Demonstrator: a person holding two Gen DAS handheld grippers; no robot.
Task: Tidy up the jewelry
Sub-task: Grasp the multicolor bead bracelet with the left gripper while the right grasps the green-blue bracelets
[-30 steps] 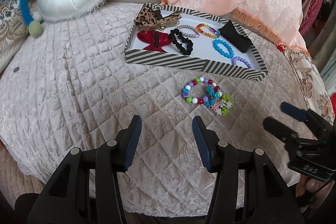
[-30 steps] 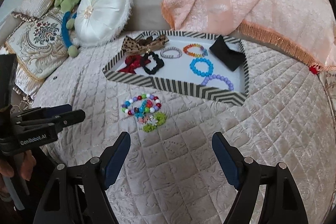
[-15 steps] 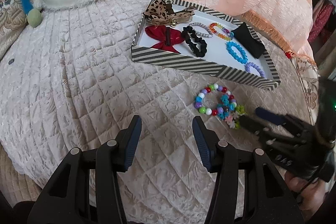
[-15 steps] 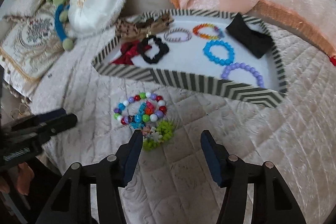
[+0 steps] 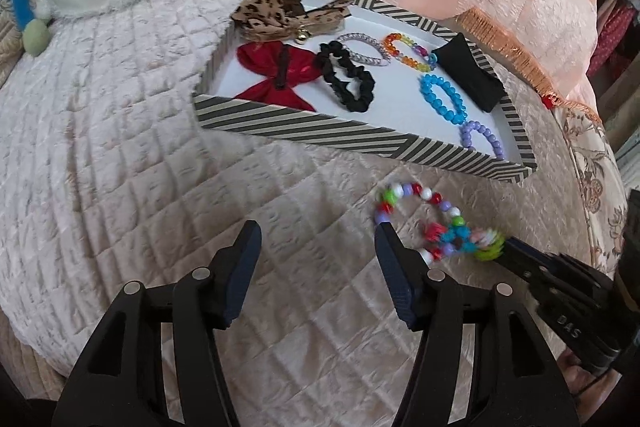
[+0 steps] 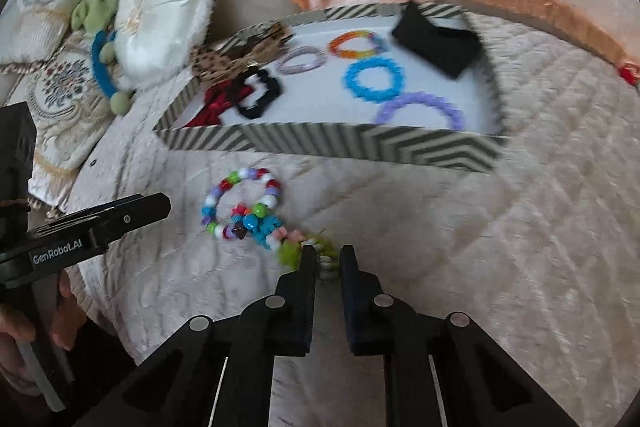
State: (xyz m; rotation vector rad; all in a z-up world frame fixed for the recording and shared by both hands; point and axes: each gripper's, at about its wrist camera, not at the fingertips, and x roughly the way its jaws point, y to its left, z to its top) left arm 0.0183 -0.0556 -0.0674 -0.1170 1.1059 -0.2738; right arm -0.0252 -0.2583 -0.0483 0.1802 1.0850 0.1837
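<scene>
**Right hand-held gripper pinches the near end of the loose bracelets; the tray lies straight ahead**

The right hand-held gripper (image 6: 327,254) has its jaws drawn nearly together on the green flower bracelet (image 6: 296,251), which sits at the near end of a small tangle on the quilted bed cover (image 5: 120,155). Whether the beads are firmly clamped is hard to tell through the motion blur, but the fingertips straddle the green cluster and touch it. Joined to it, running away and to the left, lie a turquoise and pink cluster and then the multicolour bead bracelet (image 6: 242,201), so the tangle's long axis points from the fingertips diagonally toward the tray's near left corner.

The striped tray (image 6: 328,143) stands just beyond the tangle, its near wall between the loose pieces and the white floor. Inside already rest the blue bracelet (image 6: 374,79), the purple bracelet (image 6: 420,107), a black scrunchie (image 6: 258,95) and bows at the left end.

The left hand-held gripper (image 5: 318,239) hovers released, jaws wide, with nothing between them, just left of the tangle. The right one is nearer. As I judge it, the coming move is a lift up and forward over the near wall, and the linked bracelets may trail along.
</scene>
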